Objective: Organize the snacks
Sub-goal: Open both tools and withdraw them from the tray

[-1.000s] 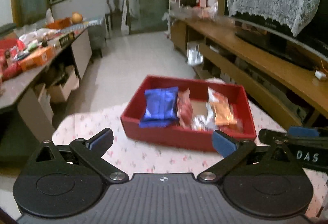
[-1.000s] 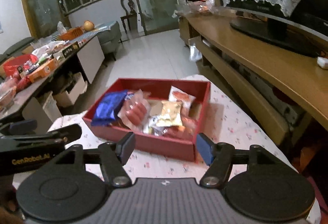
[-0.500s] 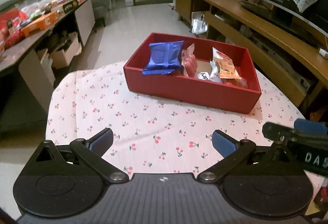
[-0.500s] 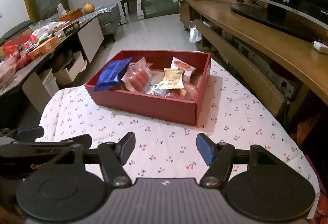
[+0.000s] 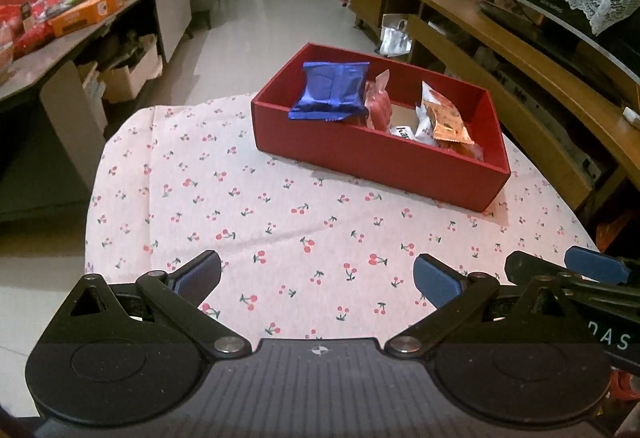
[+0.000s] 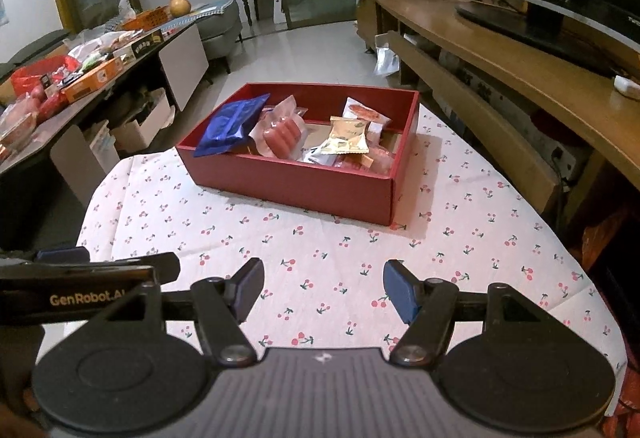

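Red box [image 5: 384, 161] of snacks at the far side of my cherry-print bench [image 5: 280, 230], blue packet [image 5: 330, 91] leaning inside — my left tongs [image 5: 316, 276] and right tongs [image 6: 323, 288] both spread, holding nothing, low over the near edge

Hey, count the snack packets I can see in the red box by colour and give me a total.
Blue packet: 1
Clear pack of red sausages: 1
Gold packet: 1
White and orange packet: 1
Total clearly visible in the red box: 4; more wrappers lie underneath, too hidden to count.
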Demonstrator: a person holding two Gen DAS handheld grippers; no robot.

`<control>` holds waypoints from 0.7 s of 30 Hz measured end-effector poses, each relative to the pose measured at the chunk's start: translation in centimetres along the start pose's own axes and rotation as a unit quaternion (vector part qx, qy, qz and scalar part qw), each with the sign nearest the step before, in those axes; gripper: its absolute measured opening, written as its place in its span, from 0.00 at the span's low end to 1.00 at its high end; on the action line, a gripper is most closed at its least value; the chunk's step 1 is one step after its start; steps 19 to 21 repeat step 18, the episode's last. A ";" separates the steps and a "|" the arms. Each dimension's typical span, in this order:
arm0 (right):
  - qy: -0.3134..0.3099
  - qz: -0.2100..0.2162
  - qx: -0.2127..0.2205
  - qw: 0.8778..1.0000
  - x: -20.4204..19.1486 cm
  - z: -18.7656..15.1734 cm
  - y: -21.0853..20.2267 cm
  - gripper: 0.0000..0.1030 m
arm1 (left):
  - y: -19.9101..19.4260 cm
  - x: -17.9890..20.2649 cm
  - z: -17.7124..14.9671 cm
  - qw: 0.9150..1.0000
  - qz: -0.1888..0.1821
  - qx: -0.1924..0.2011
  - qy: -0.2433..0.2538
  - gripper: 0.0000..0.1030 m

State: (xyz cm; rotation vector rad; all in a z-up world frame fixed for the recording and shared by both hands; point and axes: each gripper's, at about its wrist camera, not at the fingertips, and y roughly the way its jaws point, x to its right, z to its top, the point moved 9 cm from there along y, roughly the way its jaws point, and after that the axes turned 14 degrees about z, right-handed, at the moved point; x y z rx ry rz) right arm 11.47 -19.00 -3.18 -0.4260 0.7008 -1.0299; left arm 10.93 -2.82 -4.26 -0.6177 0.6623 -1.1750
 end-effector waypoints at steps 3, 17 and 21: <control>0.000 0.001 -0.005 1.000 0.0 -0.1 0.2 0.64 | 0.1 0.0 -0.2 1.000 0.002 -0.002 -0.001 1.00; -0.004 -0.002 -0.015 1.000 -0.1 -0.5 0.7 0.64 | 0.4 -0.1 -0.7 1.000 0.007 -0.011 -0.005 1.00; -0.004 -0.002 -0.016 1.000 -0.1 -0.5 0.7 0.64 | 0.4 -0.2 -0.8 1.000 0.006 -0.012 -0.005 1.00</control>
